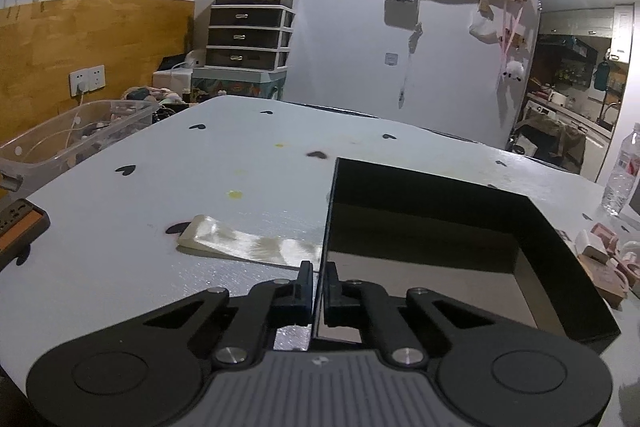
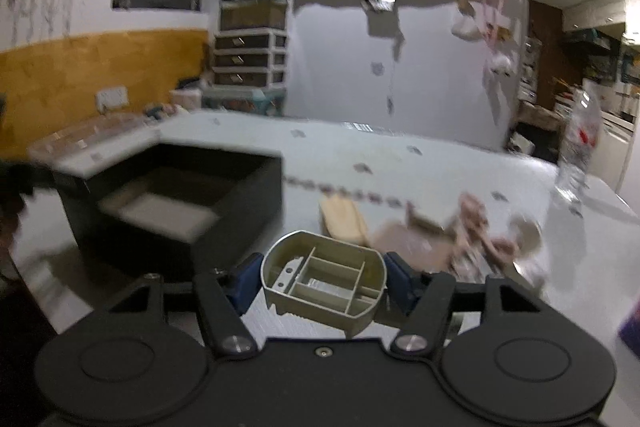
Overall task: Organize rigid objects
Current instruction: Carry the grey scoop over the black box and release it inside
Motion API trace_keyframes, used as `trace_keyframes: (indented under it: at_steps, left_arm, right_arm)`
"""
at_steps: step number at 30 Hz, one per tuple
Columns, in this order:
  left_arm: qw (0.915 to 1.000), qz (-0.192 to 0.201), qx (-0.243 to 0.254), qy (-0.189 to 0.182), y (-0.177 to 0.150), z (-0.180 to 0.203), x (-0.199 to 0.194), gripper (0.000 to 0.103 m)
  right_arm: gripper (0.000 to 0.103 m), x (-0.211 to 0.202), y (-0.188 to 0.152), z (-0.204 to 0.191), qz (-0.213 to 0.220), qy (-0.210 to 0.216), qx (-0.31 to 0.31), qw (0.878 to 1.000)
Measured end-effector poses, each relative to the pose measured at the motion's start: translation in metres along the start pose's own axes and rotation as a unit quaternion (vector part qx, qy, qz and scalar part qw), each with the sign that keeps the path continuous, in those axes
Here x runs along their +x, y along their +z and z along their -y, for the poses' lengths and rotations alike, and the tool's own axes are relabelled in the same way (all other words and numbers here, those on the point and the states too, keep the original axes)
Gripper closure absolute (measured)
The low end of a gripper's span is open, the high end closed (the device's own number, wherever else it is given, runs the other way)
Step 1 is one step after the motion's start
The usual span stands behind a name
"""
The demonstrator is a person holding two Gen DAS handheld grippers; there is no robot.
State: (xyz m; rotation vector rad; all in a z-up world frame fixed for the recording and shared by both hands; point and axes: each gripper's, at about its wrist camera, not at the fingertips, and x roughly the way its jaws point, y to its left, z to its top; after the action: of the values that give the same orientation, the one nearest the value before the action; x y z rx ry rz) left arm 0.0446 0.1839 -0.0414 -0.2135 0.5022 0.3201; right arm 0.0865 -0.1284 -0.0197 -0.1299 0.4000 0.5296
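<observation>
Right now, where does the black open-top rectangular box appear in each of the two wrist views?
Left wrist view: the black open-top box fills the lower right; the left gripper is clamped on its near-left wall.
Right wrist view: the same box sits left of centre on the table, beyond and left of the right gripper, which holds a grey divided plastic part.
Shared landmark: the dark drawer tower at the back wall.

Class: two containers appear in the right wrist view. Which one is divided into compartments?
The small grey tray, held between the right gripper fingers, has inner partitions. The black box on the table is one open space.
</observation>
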Motion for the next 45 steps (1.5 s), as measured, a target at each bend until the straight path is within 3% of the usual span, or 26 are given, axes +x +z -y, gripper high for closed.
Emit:
trace_keyframes:
  at_steps: [9,15,20,23,28,34,37,45]
  left_arm:
    - [0.9998,0.002,0.002,-0.018,-0.003,0.0,-0.005,0.099]
    - [0.9992,0.001,0.012,-0.037,-0.005,0.0,-0.007,0.099]
    - [0.9988,0.001,0.015,-0.047,-0.005,-0.002,-0.008,0.099]
    - [0.9987,0.001,0.016,-0.049,-0.005,-0.002,-0.008,0.099]
    - [0.9986,-0.001,0.02,-0.05,-0.003,-0.005,-0.006,0.099]
    - [0.9985,-0.002,0.021,-0.05,-0.003,-0.005,-0.006,0.099]
    - [0.9985,-0.002,0.022,-0.049,-0.004,-0.005,-0.006,0.099]
    - [0.9986,-0.005,0.023,-0.046,-0.003,-0.002,-0.004,0.099]
  right_arm:
    - [0.037,0.039,0.075,-0.046,0.012,0.083,-0.033,0.996]
    - [0.037,0.092,0.099,-0.081,-0.066,0.148,0.022,0.987]
    - [0.037,0.145,0.094,-0.098,-0.148,0.141,0.081,0.976]
    - [0.037,0.169,0.088,-0.108,-0.173,0.122,0.102,0.972]
    - [0.037,0.192,0.089,-0.117,-0.181,0.092,0.107,0.973]
    - [0.035,0.203,0.088,-0.117,-0.183,0.105,0.108,0.971]
    - [0.021,0.199,0.091,-0.117,-0.18,0.123,0.112,0.97]
    - [0.02,0.169,0.099,-0.104,-0.157,0.126,0.101,0.974]
